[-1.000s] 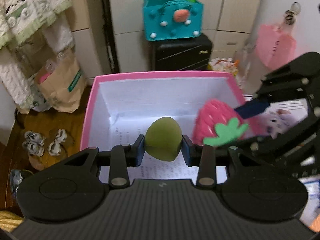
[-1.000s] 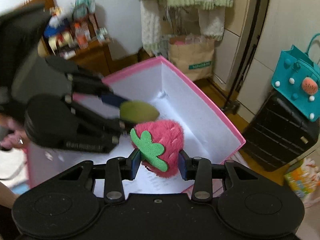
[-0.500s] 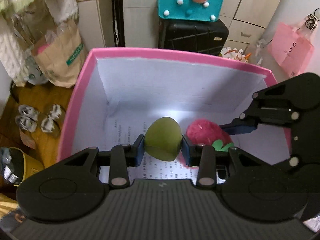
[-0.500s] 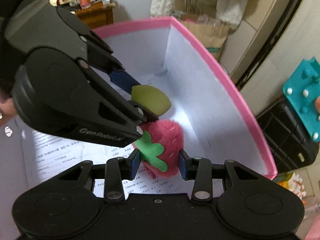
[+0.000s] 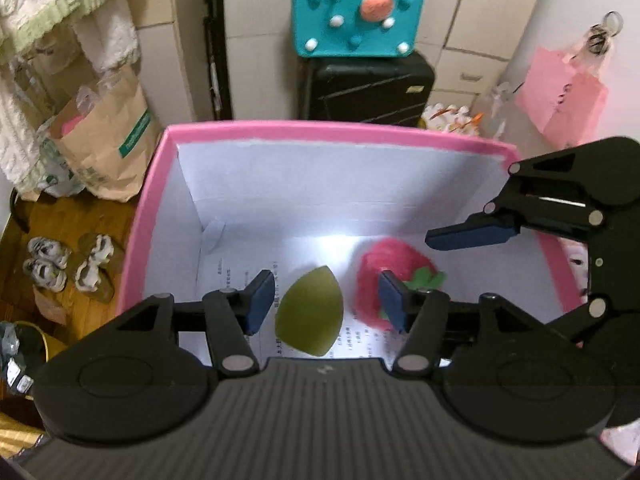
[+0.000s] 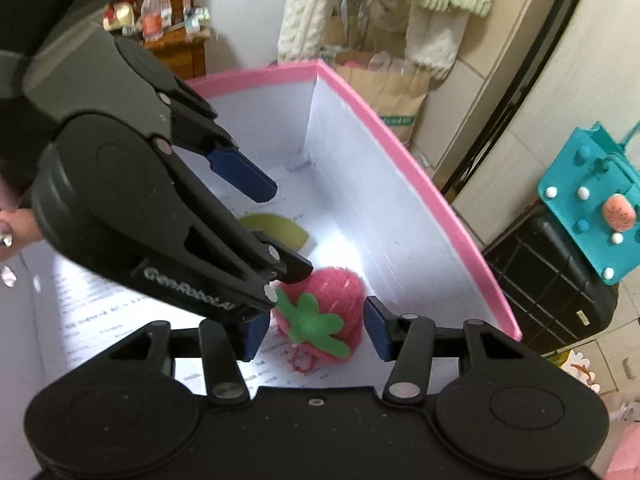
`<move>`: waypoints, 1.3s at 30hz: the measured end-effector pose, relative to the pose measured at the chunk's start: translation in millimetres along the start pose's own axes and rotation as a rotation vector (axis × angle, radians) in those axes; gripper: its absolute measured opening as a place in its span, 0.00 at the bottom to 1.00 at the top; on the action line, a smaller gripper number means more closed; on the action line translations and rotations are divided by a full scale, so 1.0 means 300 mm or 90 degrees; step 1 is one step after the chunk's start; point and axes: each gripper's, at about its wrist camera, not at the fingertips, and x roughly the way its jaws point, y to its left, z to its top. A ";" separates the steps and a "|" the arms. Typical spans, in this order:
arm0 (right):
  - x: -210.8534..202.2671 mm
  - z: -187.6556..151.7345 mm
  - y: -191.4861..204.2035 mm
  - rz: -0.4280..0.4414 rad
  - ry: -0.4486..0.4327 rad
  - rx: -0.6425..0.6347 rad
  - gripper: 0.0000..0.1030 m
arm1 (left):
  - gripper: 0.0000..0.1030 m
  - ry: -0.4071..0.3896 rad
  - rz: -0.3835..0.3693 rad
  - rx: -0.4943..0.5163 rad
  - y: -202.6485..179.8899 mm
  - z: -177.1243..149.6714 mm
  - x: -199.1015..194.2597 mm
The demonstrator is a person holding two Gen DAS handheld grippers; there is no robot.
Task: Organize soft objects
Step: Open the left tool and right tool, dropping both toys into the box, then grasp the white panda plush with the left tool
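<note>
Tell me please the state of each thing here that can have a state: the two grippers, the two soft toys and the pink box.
left gripper: open, holding nothing, over the box
right gripper: open, holding nothing, over the box
green soft toy: released, lying on the box floor
plush strawberry: released, lying on the box floor beside the green one
pink box: open, no lid on

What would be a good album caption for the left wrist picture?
Open left gripper above a green sponge beside a plush strawberry inside the pink box.
</note>
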 end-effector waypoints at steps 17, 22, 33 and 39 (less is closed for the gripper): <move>-0.306 -0.127 0.040 0.050 -0.051 0.130 0.55 | 0.58 -0.060 -0.007 0.093 -0.029 -0.123 -0.374; -0.403 -0.160 0.075 0.056 -0.074 0.146 0.56 | 0.61 -0.063 -0.024 0.115 -0.063 -0.167 -0.470; -0.573 -0.223 0.171 0.034 -0.091 0.147 0.56 | 0.75 -0.072 -0.026 0.160 -0.156 -0.277 -0.639; -0.650 -0.277 0.220 0.029 -0.095 0.152 0.57 | 0.78 -0.062 -0.028 0.183 -0.204 -0.321 -0.692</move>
